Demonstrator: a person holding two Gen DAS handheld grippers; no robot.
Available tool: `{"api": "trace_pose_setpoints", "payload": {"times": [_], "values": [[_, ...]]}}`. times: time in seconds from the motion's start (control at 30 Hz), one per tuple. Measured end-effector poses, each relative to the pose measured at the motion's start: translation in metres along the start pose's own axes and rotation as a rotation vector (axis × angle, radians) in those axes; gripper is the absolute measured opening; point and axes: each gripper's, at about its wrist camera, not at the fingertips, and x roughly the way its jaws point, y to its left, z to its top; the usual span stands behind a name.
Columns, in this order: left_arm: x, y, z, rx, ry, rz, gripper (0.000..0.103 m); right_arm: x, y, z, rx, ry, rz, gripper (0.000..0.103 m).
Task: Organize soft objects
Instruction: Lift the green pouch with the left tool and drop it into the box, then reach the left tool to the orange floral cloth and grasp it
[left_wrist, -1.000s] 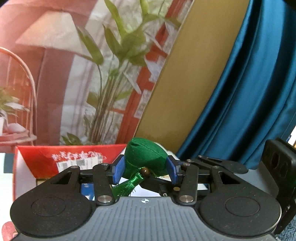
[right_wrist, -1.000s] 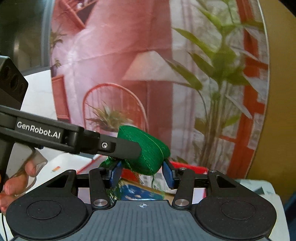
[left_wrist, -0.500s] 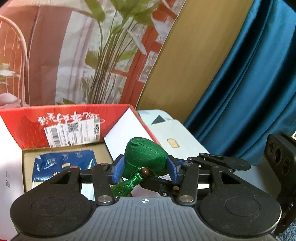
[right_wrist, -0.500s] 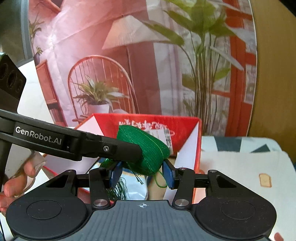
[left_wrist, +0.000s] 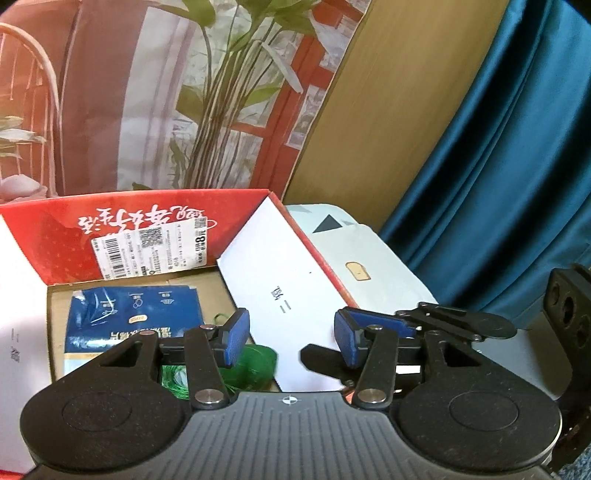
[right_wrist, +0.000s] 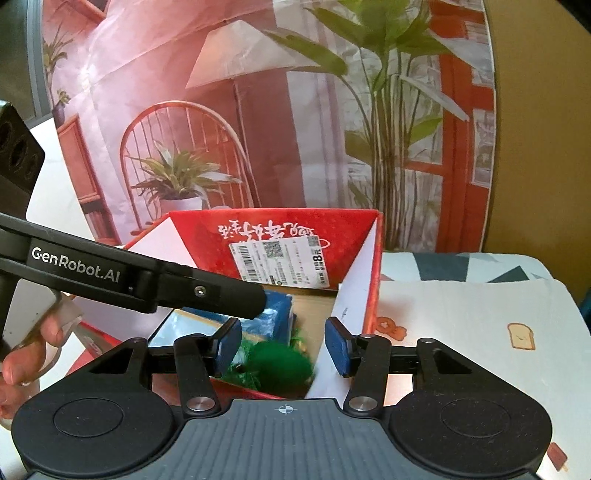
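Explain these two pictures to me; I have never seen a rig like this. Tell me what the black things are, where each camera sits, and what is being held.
No robot here: a person holds two hand grippers, each carrying a camera that looks forward along its blue-padded jaws. One picture looks out from the left gripper, the other from the right gripper, where the left one crosses as a black bar. Both jaws stand open and hold nothing. Beneath them a green stuffed pouch lies blurred inside the open red box, beside a blue packet. The box stands on a patterned tablecloth.
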Motion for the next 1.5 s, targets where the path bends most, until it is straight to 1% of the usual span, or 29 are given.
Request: {"api": "trace_pose_setpoints", "payload": {"times": [0.13,0.3,0.47,0.57,0.6,0.73,1.07,1.2,1.3,1.33,1.37,1.5], "values": [[-0.009,0.000,-0.004,-0.007,0.007,0.023,0.053,-0.008,0.000,-0.002,0.005,-0.008,-0.004,0.048],[-0.029,-0.001,-0.015,-0.016,-0.006,0.051,0.053,-0.023,0.004,-0.007,0.002,-0.017,-0.007,0.049],[-0.051,-0.008,-0.035,-0.021,-0.026,0.055,0.053,-0.038,0.009,-0.017,0.004,-0.018,-0.001,0.051],[-0.057,-0.013,-0.051,-0.036,-0.014,0.049,0.053,-0.049,0.013,-0.026,-0.020,-0.026,-0.007,0.055],[-0.059,-0.014,-0.057,-0.041,-0.008,0.049,0.053,-0.052,0.015,-0.030,-0.025,-0.018,-0.007,0.055],[-0.059,-0.017,-0.075,-0.062,0.013,0.051,0.053,-0.060,0.019,-0.043,-0.029,0.005,-0.011,0.055],[-0.049,-0.030,-0.123,-0.123,0.085,0.010,0.053,-0.077,0.018,-0.086,0.009,0.081,-0.025,0.055],[-0.045,-0.035,-0.134,-0.132,0.114,-0.012,0.053,-0.086,0.011,-0.102,0.040,0.107,-0.044,0.055],[-0.040,-0.035,-0.140,-0.147,0.127,-0.022,0.053,-0.092,0.003,-0.112,0.072,0.123,-0.059,0.059],[-0.039,-0.034,-0.139,-0.150,0.128,-0.023,0.053,-0.094,0.000,-0.116,0.088,0.126,-0.067,0.065],[-0.038,-0.034,-0.139,-0.151,0.128,-0.024,0.053,-0.095,-0.003,-0.118,0.104,0.128,-0.072,0.067],[-0.037,-0.033,-0.140,-0.152,0.128,-0.032,0.053,-0.094,-0.015,-0.128,0.190,0.154,-0.063,0.068]]}}
